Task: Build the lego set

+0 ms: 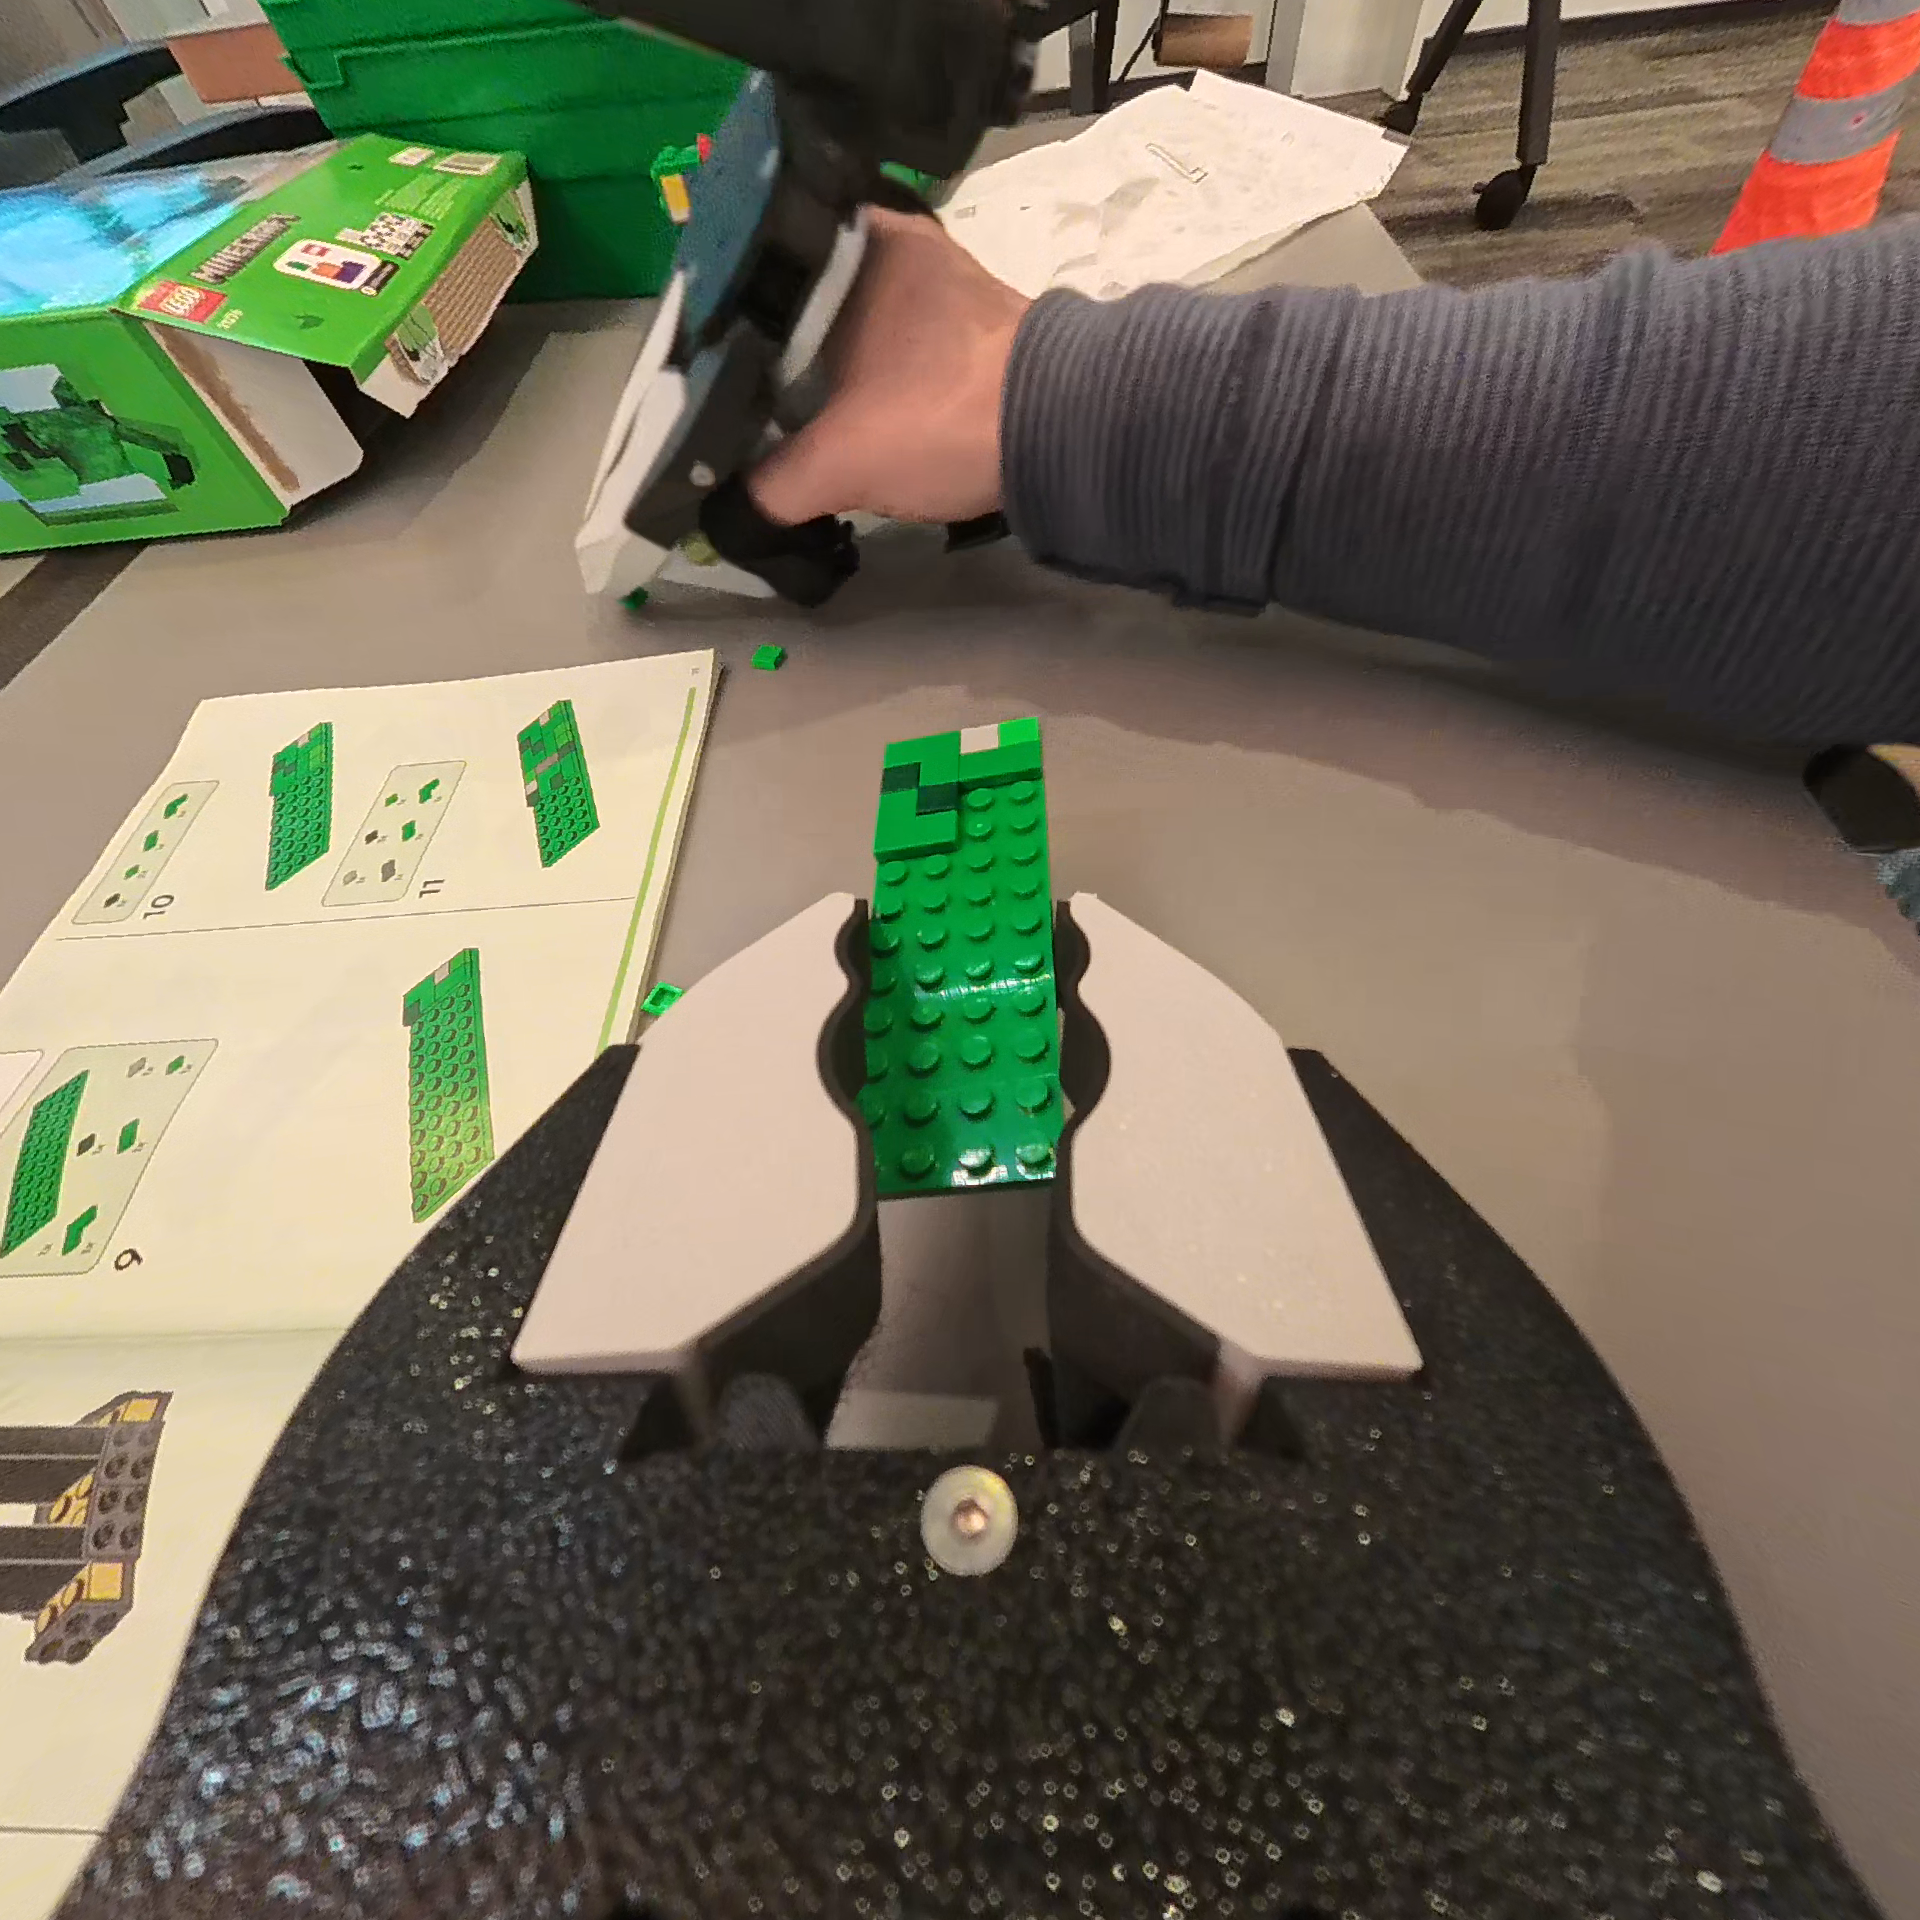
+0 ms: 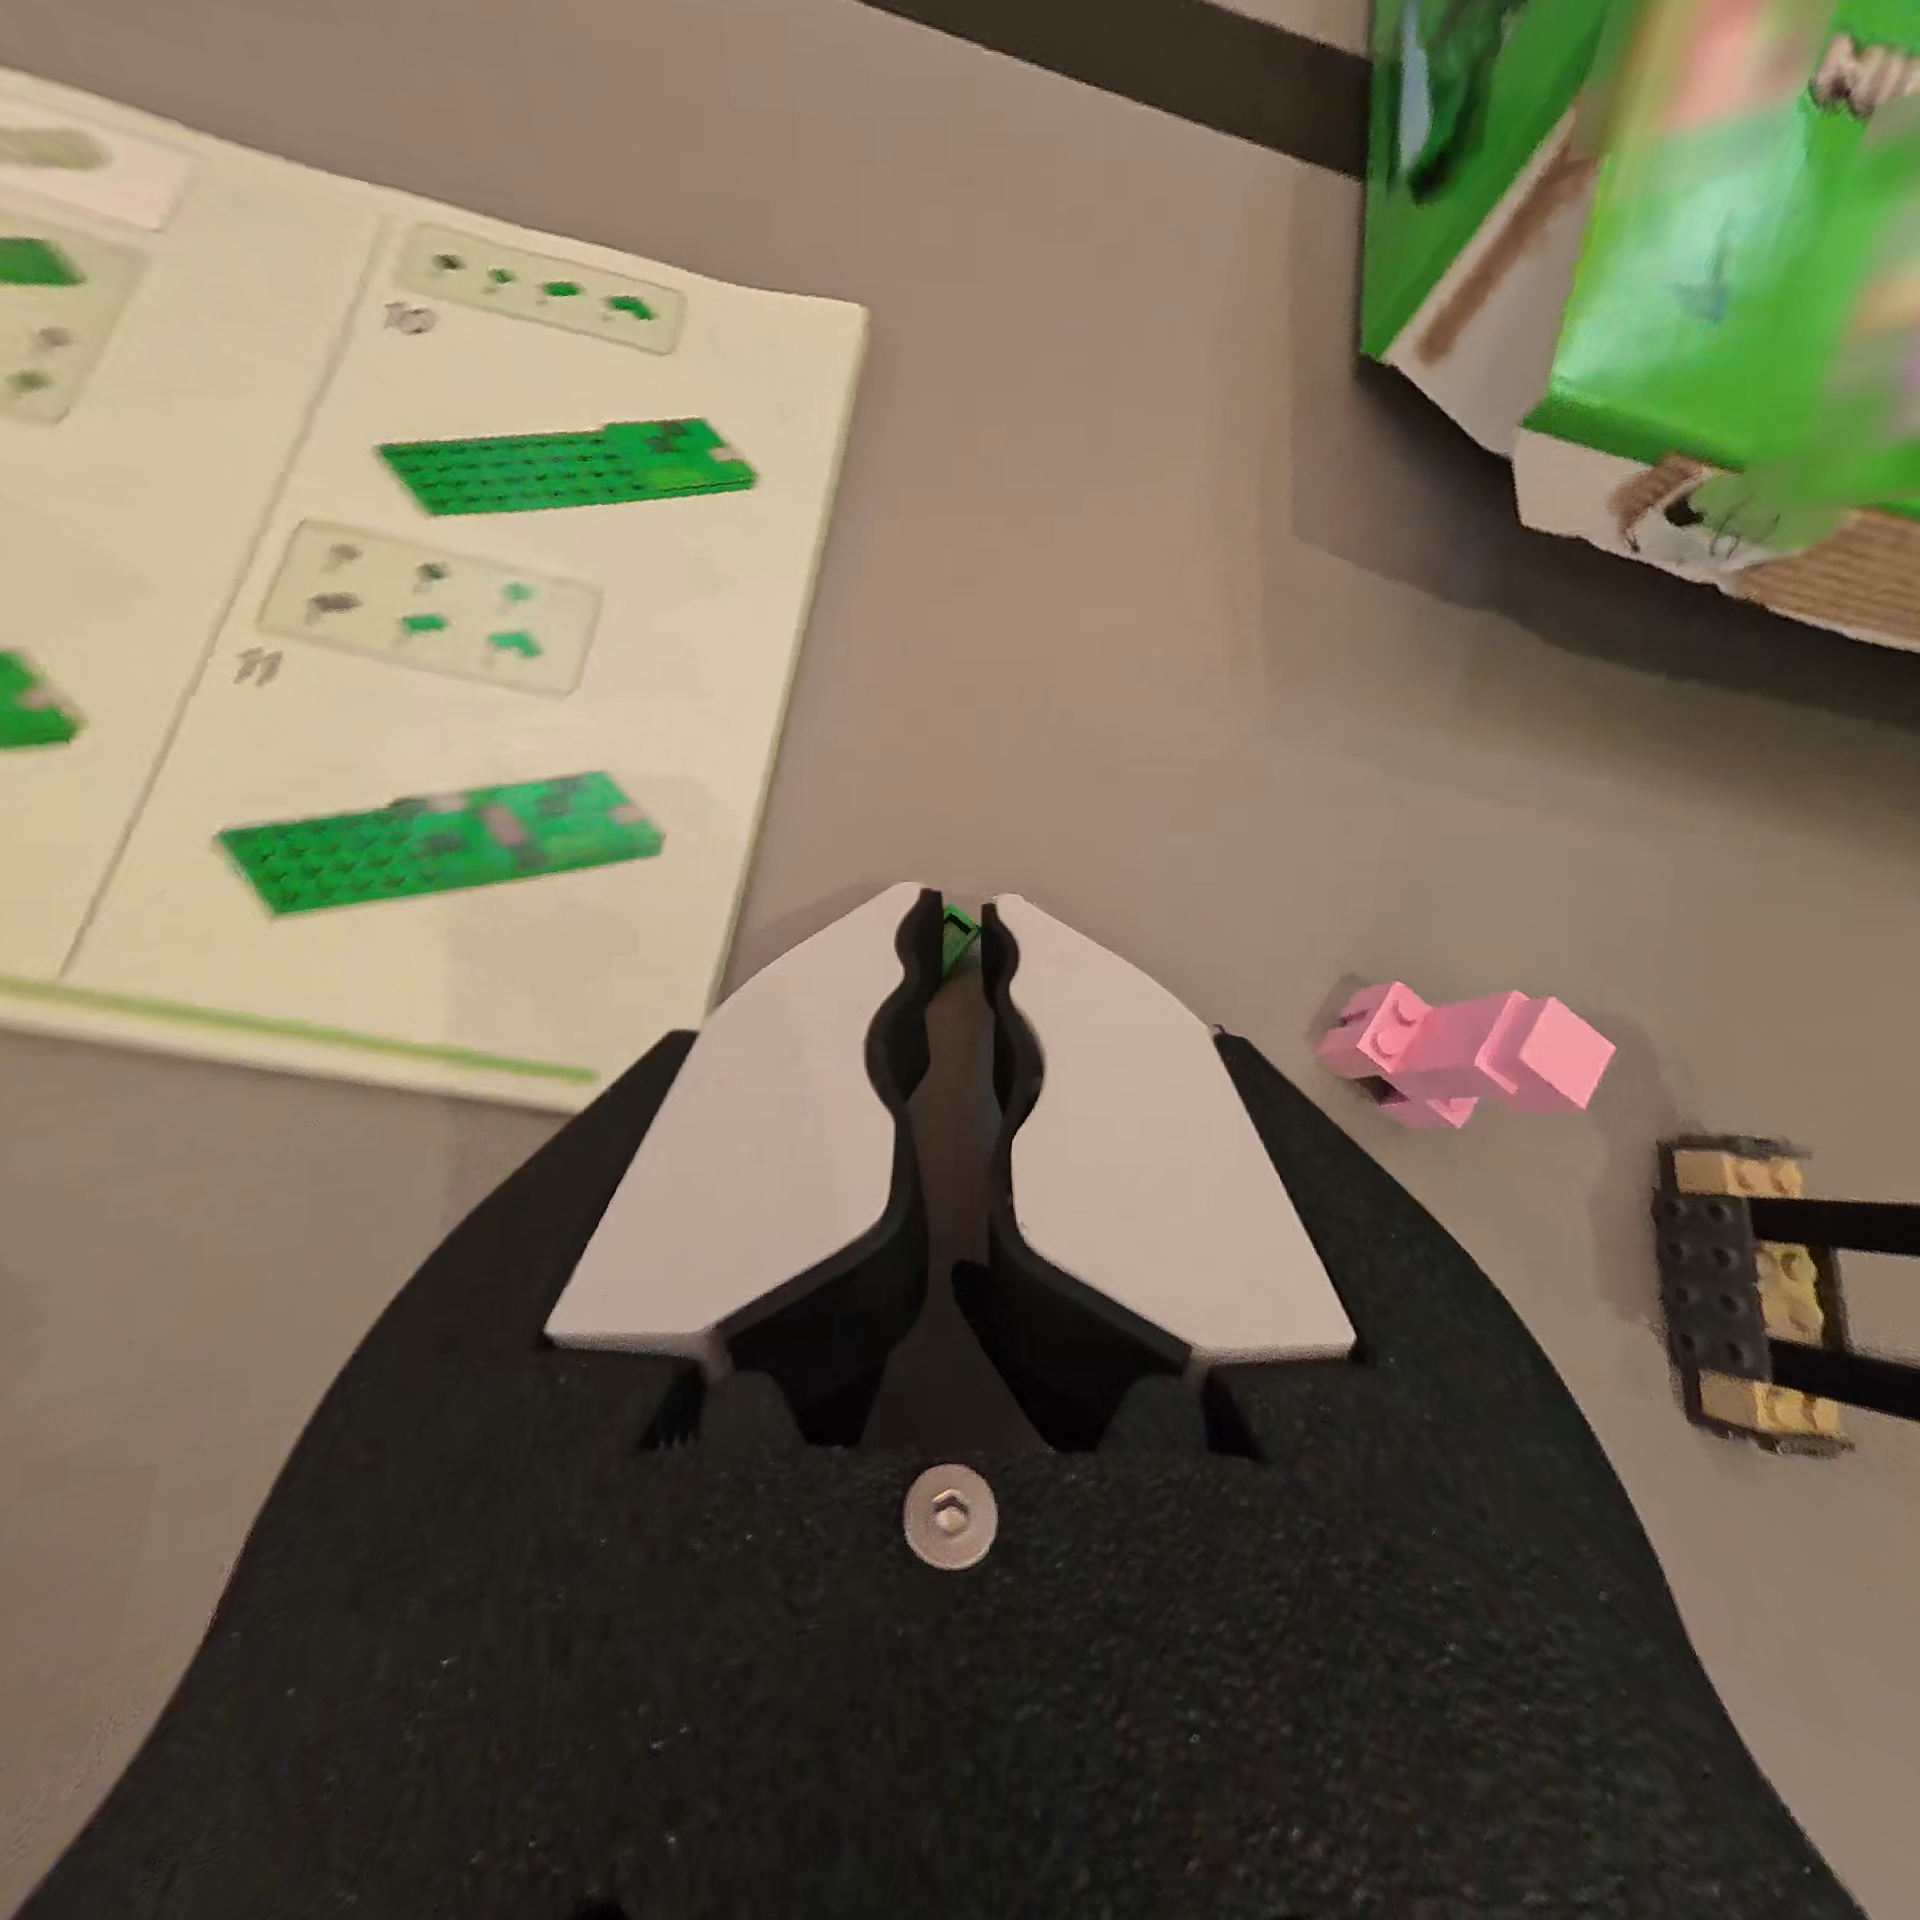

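Green dominates the grey table. The left gripper pinches a long studded green base plate by its two long edges, its pale fingers pressed against the sides. The plate points away along the fingers, and its far end carries a small patch of smooth tiles in light green, dark green and grey.

To the left of the plate lies the open instruction booklet, its pages showing numbered building steps. A tiny green piece sits at the booklet's edge, and another green tile lies loose on the table beyond the plate.

Farther back, a person's hand in a grey ribbed sleeve holds the right gripper tip-down on the table. Its fingers are drawn nearly together, nipping a small green piece at the very tips.

An opened green set box lies on its side beyond the booklet. Near the right gripper stand a small pink brick animal and a black and tan brick frame. An orange traffic cone stands on the floor.
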Demonstrator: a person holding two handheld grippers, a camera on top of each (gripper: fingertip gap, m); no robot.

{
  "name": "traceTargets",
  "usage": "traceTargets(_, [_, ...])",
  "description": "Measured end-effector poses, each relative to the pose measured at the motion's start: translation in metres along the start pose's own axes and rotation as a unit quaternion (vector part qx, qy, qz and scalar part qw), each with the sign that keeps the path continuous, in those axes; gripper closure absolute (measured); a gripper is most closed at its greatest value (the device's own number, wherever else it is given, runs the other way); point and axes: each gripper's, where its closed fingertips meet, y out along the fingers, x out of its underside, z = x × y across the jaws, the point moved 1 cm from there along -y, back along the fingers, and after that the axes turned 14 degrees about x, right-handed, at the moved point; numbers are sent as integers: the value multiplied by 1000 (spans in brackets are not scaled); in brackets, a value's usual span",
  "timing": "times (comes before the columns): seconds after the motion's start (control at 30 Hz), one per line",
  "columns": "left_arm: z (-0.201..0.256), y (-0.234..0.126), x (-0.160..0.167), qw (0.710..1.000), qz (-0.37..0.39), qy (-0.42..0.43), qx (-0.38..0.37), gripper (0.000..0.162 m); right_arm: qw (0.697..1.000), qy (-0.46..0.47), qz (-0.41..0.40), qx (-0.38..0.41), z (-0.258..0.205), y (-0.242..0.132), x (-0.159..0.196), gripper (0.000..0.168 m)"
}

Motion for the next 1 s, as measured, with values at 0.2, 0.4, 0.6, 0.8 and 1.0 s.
traceTargets(0.2, [0, 0, 0, 1000, 2, -2, 0, 129, 975, 6, 127, -184, -24, -57, 2, 162])
traceTargets(0.4, [0, 3, 3, 1000, -13, -8, 7, 129, 926, 52, 182, -326, -45, -106, 3, 162])
traceTargets(0.6, [2, 14, 22, 995, -94, -8, 15, 129, 897, 53, 206, -388, -69, -127, -2, 162])
traceTargets(0.8, [-2, 18, 34, 990, -140, -22, 0, 125, 873, 59, 232, -425, -89, -139, -14, 168])
traceTargets(1.0, [-19, 2, 21, 996, -69, -47, -30, 94, 889, 32, 208, -406, -102, -131, -12, 168])
